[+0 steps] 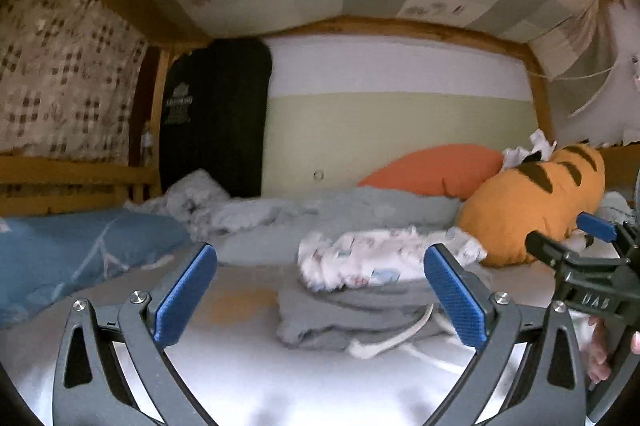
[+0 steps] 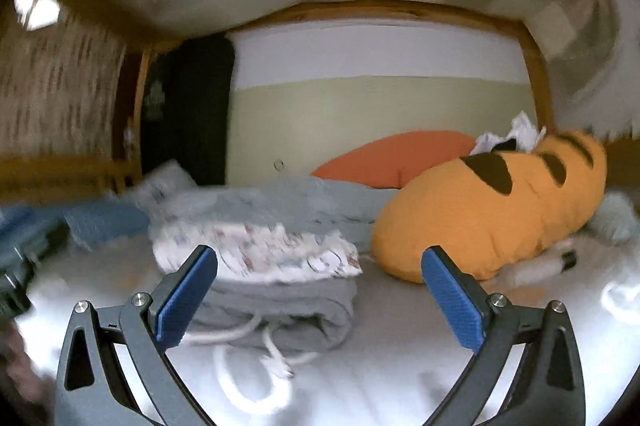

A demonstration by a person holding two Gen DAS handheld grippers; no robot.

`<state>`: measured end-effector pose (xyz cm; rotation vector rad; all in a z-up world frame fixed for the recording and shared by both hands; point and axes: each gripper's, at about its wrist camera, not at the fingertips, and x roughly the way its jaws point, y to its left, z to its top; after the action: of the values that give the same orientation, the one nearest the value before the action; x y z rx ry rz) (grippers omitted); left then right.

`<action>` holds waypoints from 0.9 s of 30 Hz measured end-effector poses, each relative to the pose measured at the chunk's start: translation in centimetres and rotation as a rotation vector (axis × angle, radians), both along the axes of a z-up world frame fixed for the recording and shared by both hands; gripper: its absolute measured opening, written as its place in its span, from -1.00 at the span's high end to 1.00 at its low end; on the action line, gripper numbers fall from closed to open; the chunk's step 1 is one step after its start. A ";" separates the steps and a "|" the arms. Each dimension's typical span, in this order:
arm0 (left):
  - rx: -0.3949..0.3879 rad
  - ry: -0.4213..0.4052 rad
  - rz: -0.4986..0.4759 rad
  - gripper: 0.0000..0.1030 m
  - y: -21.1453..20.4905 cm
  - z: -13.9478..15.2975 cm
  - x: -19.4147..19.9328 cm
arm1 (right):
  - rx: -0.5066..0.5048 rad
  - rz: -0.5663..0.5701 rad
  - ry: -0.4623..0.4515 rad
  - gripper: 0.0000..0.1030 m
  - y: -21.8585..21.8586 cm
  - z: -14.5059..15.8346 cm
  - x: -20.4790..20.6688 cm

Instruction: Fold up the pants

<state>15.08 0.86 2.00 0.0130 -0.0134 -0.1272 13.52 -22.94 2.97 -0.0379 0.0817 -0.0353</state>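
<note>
Pants of soft grey jersey (image 1: 352,314), already folded into a thick bundle with a white drawstring (image 1: 394,340) trailing off the near edge, lie on the pale bed sheet (image 1: 248,378) just ahead of both tongs, with a white printed garment (image 1: 360,258) folded on top of them.

From the left tongs (image 1: 320,300), spread wide and holding nothing, the bundle sits dead ahead and slightly right of centre, its long axis running left to right across the view, so its near edge faces the fingers broadside. The right tongs (image 2: 320,300), likewise spread and empty, see the same bundle (image 2: 280,310) ahead but shifted left, with its rolled right end near the middle of the gap and the drawstring (image 2: 256,350) looping toward the camera. In the left view the right tongs also show at the far right edge (image 1: 580,242), off the bundle's right end and beside the orange striped plush toy (image 1: 536,201).

By my reading, the left tongs are the better centred on the bundle, while the right stands nearer its right end; neither touches cloth. The fold looks nearly or fully done.
</note>
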 end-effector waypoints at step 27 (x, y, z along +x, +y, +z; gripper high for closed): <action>-0.011 0.039 0.038 -0.99 0.4 -0.5 0.3 | 0.058 -0.019 0.021 -0.99 -2.2 -0.6 0.4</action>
<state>15.34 1.26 1.50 -0.0004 0.0249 -0.0897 13.94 -25.11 2.39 0.0208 0.1045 -0.0516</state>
